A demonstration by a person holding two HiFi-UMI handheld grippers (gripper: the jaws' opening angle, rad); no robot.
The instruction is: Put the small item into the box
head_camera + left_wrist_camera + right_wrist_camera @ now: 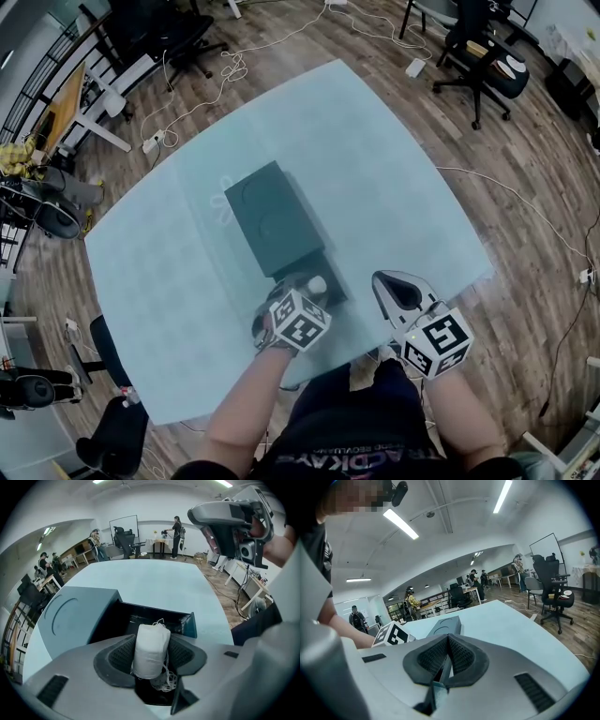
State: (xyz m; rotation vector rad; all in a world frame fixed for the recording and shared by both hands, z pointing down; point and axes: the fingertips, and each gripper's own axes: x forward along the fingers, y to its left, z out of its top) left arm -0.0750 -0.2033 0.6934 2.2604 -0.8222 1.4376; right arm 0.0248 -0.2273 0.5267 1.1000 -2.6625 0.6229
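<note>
The left gripper [151, 658] is clamped on the white item [152, 644] just above the box's [75, 616] open tray, right gripper [448, 660] jaws together and empty; on release, the item's loose threads might snag a pad and drag it outside.

Desk [403, 178], seen from my remote station: the box [272, 220] lies at the middle, its open end nearest me. My left gripper [150, 657] stands over that opening with the small item [151, 641] between its jaws. My right gripper [398, 283] is to the right of the box, apart from it, near the desk's front edge. An office chair [483, 56] stands on the floor [525, 187] behind the desk, far right.
</note>
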